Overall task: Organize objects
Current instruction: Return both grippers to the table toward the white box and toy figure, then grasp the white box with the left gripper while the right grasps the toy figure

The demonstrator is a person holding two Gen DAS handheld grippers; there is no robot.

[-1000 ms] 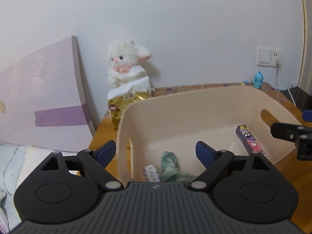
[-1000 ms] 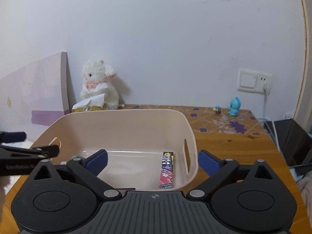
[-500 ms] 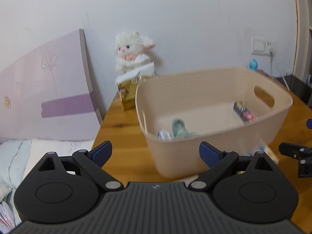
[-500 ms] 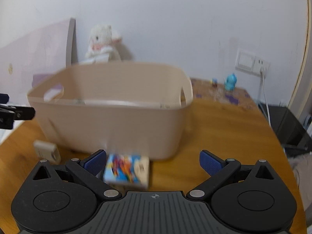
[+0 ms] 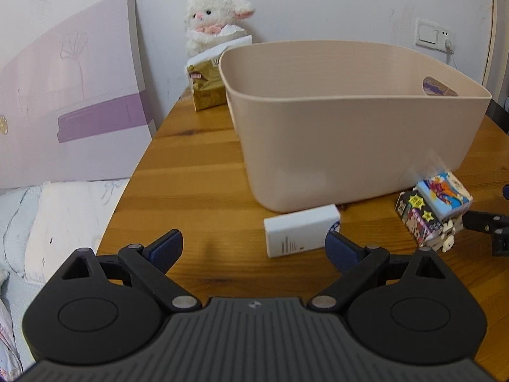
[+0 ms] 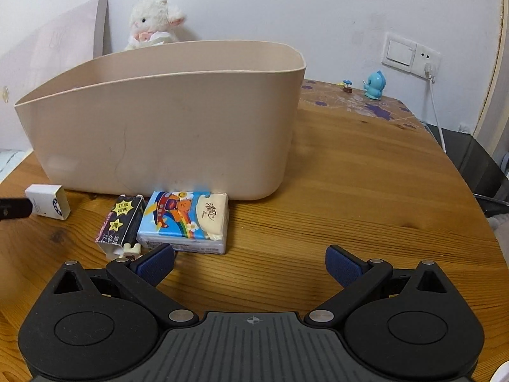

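A beige plastic bin (image 5: 350, 133) (image 6: 165, 121) stands on the wooden table. In front of it lie a white box (image 5: 300, 230) (image 6: 47, 202), a black starred box (image 6: 122, 219) (image 5: 413, 215) and a colourful tissue pack (image 6: 187, 219) (image 5: 445, 195). My left gripper (image 5: 253, 248) is open and empty, low over the table just before the white box. My right gripper (image 6: 249, 262) is open and empty, just before the tissue pack. The bin's inside is hidden from both views.
A white plush lamb (image 5: 213, 16) and a gold tissue bag (image 5: 206, 86) stand behind the bin by the wall. A purple board (image 5: 70, 102) leans at the left. A blue figurine (image 6: 373, 84) and a wall socket with cable (image 6: 410, 54) are at the back right.
Both grippers have drawn back and dropped from above the bin to table height. The boxes and the tissue pack in front of the bin have come into view.
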